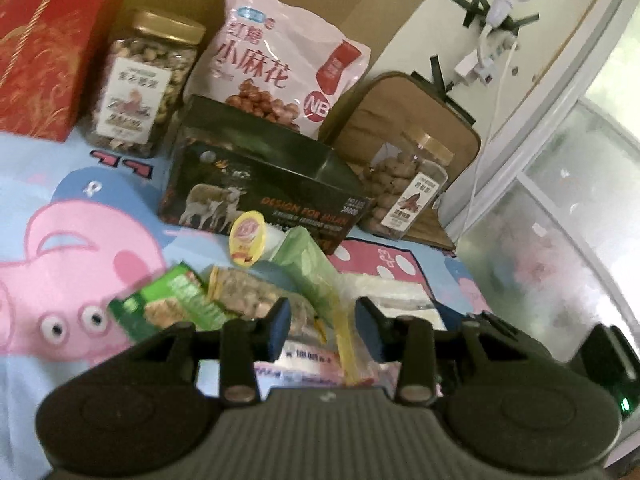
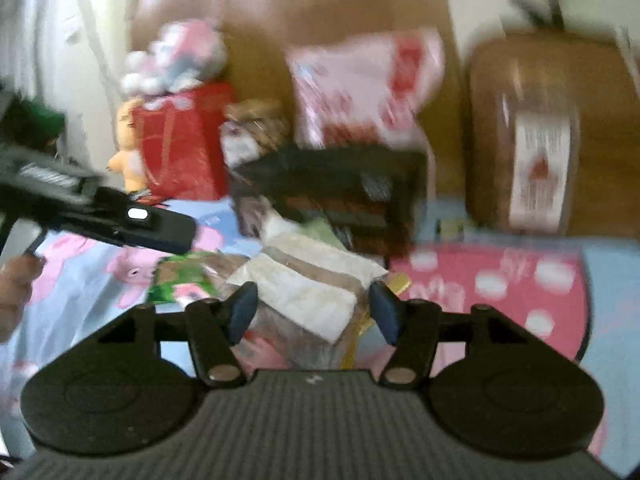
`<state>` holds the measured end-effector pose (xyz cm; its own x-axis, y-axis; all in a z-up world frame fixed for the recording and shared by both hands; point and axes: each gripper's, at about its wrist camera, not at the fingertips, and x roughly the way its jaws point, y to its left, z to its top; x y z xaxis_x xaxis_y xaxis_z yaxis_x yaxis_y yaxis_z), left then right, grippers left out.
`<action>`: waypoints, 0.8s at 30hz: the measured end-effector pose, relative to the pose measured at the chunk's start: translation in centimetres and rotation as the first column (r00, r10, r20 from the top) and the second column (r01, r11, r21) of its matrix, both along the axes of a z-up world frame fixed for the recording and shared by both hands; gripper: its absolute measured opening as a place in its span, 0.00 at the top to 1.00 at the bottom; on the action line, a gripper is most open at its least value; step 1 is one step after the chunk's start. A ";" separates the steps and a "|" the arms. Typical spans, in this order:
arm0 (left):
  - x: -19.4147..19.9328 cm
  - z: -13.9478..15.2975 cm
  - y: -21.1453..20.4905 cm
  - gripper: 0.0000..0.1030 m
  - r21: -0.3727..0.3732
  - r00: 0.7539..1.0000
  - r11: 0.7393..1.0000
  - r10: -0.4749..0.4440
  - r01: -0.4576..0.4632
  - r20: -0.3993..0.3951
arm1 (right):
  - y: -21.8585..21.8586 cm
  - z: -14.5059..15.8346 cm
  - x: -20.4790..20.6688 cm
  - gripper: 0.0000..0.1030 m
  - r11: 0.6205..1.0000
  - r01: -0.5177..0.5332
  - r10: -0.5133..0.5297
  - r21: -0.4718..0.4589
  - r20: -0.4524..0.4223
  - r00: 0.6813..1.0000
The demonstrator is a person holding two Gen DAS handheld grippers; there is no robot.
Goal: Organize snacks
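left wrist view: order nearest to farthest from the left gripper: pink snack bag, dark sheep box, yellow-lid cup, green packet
From the left gripper:
1. green packet, just ahead, left of the fingers.
2. yellow-lid cup, centre, front of the box.
3. dark sheep box, mid-surface.
4. pink snack bag, upright behind the box.

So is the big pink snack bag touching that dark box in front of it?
Cannot tell. In the left wrist view the dark box overlaps the pink bag's bottom edge, hiding any contact or gap.

A cartoon-pig sheet (image 1: 80,240) carries a dark box (image 1: 260,188), two jars, a red bag (image 1: 52,48); loose snack packets (image 1: 256,300) in front.
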<state>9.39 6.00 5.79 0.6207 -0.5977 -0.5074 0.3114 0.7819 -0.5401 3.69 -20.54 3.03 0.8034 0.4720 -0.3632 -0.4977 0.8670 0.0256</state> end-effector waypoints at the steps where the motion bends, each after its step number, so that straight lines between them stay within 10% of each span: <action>1: -0.3 0.1 0.4 0.58 -0.014 1.000 1.000 0.004 -0.004 0.002 | 0.5 0.4 -0.9 0.39 1.000 -0.021 0.021 -0.001 0.024 0.999; 18: -6.2 -2.7 5.2 0.51 -0.025 0.995 0.997 0.072 -0.074 -0.072 | 7.3 0.3 -3.5 0.36 0.970 -0.242 0.242 0.006 -0.055 0.969; 24: -6.7 -3.5 4.7 0.46 -0.035 0.994 0.999 0.014 -0.017 -0.105 | 5.2 -0.4 -4.4 0.16 0.978 -0.206 0.204 -0.016 -0.082 0.976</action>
